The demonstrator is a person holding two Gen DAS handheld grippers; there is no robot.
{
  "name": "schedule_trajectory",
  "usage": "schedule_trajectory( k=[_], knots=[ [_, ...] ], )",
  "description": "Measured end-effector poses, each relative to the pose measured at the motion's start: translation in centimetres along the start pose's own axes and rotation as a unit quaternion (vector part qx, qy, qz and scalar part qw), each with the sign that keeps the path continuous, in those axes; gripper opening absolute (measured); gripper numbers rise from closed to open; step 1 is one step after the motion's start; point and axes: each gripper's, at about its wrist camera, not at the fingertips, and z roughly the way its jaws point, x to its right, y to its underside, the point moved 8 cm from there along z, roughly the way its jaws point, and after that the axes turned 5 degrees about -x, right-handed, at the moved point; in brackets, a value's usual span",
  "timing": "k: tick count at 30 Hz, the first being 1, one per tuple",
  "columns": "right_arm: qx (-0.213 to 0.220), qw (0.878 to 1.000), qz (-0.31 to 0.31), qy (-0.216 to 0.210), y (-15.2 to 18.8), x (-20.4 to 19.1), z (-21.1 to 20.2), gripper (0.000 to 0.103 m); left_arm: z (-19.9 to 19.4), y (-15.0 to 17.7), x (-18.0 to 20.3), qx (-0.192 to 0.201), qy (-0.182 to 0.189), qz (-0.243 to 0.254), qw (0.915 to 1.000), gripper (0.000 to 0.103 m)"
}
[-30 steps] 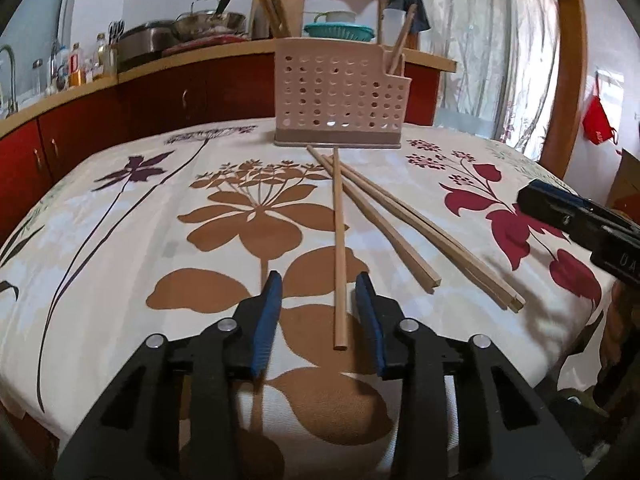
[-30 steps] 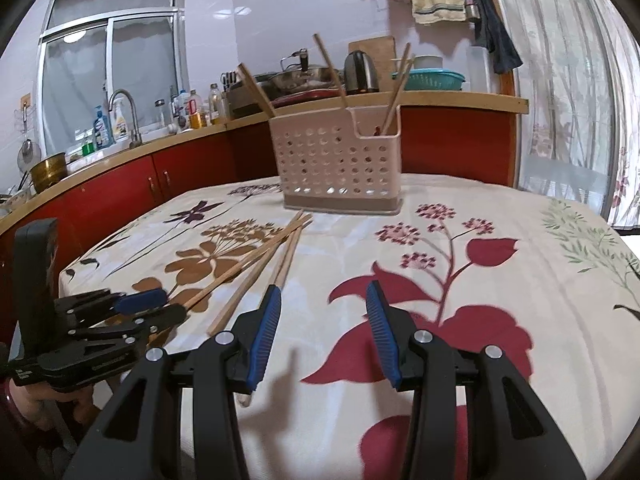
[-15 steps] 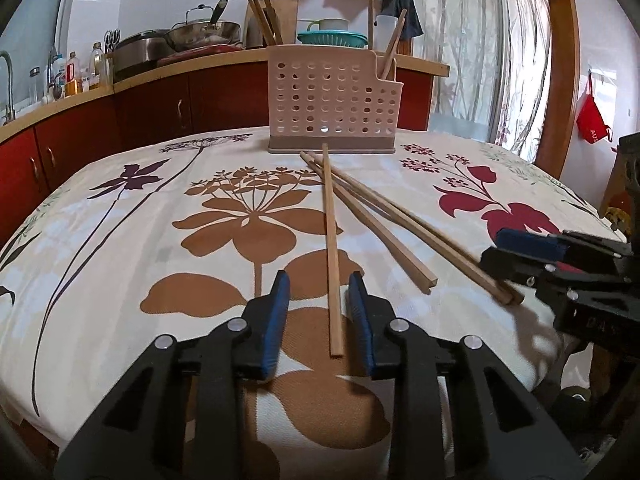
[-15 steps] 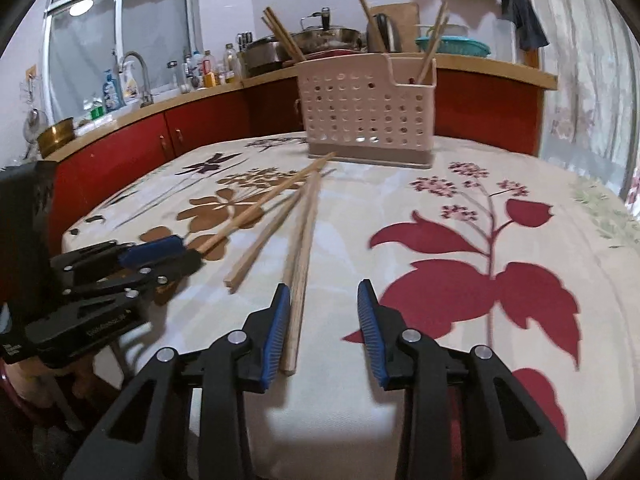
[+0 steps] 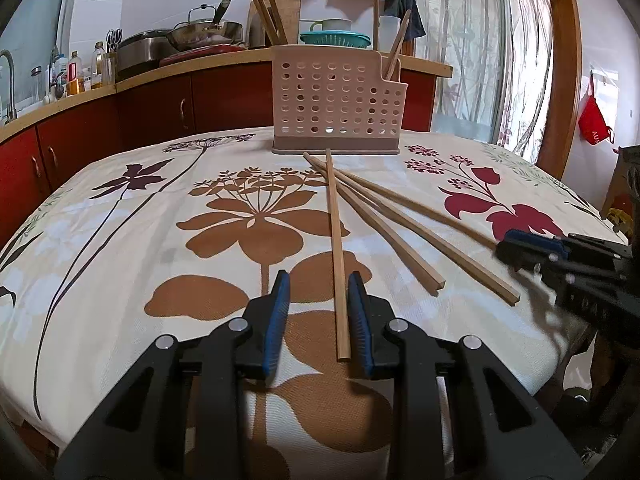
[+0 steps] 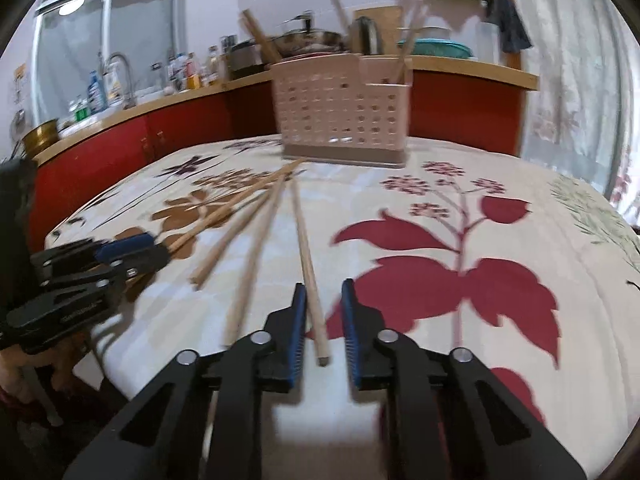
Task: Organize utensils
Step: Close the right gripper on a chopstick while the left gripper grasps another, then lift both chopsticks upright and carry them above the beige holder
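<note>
Between your L gripper (image 5: 319,316) jaws, spread wide, lies one chopstick (image 5: 335,248), long axis pointing straight at the holder (image 5: 336,108). R gripper (image 6: 324,322), also spread, straddles another chopstick (image 6: 306,256), tip near its L pad.

Tan chopsticks (image 5: 337,248), pink perforated caddy (image 5: 336,106), cream tablecloth (image 5: 120,240) with brown and red flowers.
</note>
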Motion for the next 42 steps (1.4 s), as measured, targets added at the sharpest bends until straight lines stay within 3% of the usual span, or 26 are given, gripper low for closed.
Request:
schedule_trajectory(
  k=[4,22,27,29,42],
  knots=[
    [0.007,1.000,0.016,0.014,0.1,1.7,-0.2,0.015,0.0,0.0,0.0,0.000,0.000,0.000,1.0000,0.030],
    [0.022,0.999,-0.011,-0.026,0.5,1.3,-0.7,0.011,0.1,-0.1,0.0,0.015,0.001,0.000,0.9999,0.030],
    [0.022,0.999,-0.015,-0.021,0.5,1.2,-0.8,0.007,0.0,0.1,0.6,0.017,0.010,0.013,0.9997,0.010],
    [0.023,0.999,-0.015,-0.020,0.4,1.3,-0.8,0.007,0.0,0.1,0.9,0.016,0.018,0.016,0.9996,0.007],
    [0.055,0.998,-0.013,-0.006,-1.8,1.3,-3.2,0.007,-1.9,-1.0,0.9,0.037,0.011,0.030,0.9988,0.006]
  ],
)
